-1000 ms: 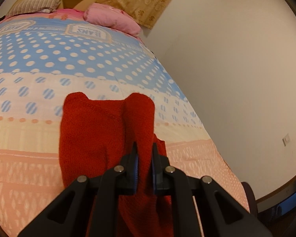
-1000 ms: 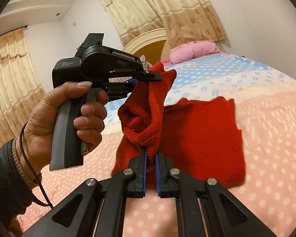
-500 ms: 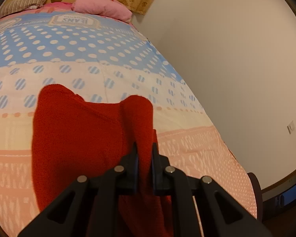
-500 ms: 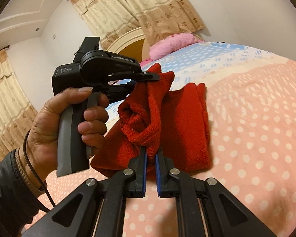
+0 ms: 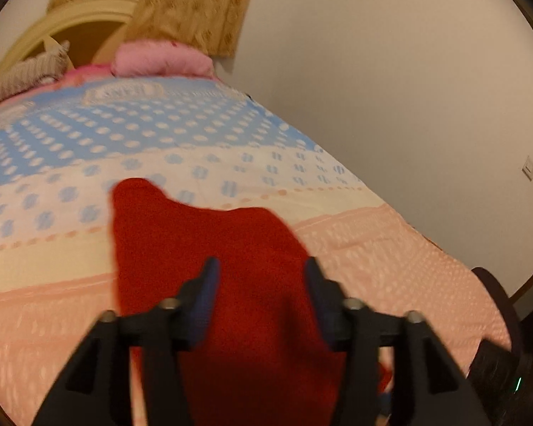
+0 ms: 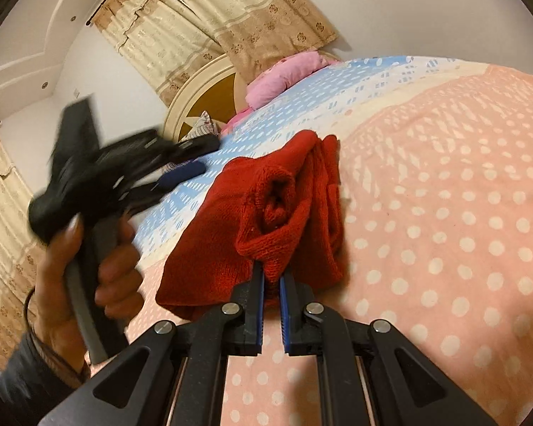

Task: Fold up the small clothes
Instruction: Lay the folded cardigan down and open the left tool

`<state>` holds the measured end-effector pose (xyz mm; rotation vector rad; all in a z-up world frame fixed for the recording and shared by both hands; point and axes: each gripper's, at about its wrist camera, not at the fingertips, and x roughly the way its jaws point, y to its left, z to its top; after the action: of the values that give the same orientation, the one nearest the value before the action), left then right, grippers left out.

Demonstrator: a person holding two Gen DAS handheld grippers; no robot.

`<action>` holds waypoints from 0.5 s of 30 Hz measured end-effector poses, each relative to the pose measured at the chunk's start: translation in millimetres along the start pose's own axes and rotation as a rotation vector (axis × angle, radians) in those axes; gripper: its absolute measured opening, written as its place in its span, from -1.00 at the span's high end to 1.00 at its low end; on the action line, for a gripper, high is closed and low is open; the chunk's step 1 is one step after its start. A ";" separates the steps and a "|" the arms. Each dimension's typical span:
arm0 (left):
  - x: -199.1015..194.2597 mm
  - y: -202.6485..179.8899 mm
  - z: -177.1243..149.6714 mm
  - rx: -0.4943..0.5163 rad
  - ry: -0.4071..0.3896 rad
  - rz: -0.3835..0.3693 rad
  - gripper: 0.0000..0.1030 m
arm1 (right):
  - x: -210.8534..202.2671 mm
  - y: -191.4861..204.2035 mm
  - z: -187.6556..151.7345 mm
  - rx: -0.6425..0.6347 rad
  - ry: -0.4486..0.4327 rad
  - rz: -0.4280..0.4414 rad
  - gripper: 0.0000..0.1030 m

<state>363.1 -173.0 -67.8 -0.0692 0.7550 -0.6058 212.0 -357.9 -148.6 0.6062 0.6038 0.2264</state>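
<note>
A red knit garment point(image 6: 284, 195) lies folded over itself on the bedspread point(image 6: 444, 213), its near edge bunched. My right gripper point(image 6: 272, 273) is shut on that near edge, low over the bed. My left gripper point(image 6: 202, 156), held by a person's hand point(image 6: 117, 277), is blurred and off to the garment's left; its jaws are opening and nothing is between them. In the left wrist view the garment point(image 5: 209, 248) lies flat below the left gripper point(image 5: 262, 266), whose fingers stand apart above the cloth without pressing on it.
A pink pillow point(image 5: 160, 60) and a striped pillow point(image 5: 28, 74) lie at the headboard point(image 5: 71, 28). A bare wall point(image 5: 408, 106) runs along the bed's right side. Curtains point(image 6: 195, 17) hang behind. A dark object point(image 5: 494, 305) sits past the bed's near right corner.
The left gripper has let go of the garment, opened and pulled away from it. The raised fold has dropped onto the bed. The right gripper has sunk with the edge it holds.
</note>
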 end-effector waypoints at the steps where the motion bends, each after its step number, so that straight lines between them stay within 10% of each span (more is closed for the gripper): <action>1: -6.9 5.1 -7.8 0.007 -0.008 0.029 -0.31 | -1.4 -0.3 -0.8 0.002 0.001 -0.001 0.82; 7: -28.9 32.1 -54.4 0.032 -0.049 0.135 -0.38 | -29.6 9.9 10.1 -0.058 -0.122 -0.089 -0.03; 15: -13.5 36.2 -76.2 -0.014 -0.011 0.079 -0.45 | 31.0 8.8 86.5 -0.064 0.055 -0.072 -0.03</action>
<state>322.8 -124.1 -125.1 -0.0557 0.7477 -0.5246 287.9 -379.7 -100.9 0.5169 0.6684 0.1945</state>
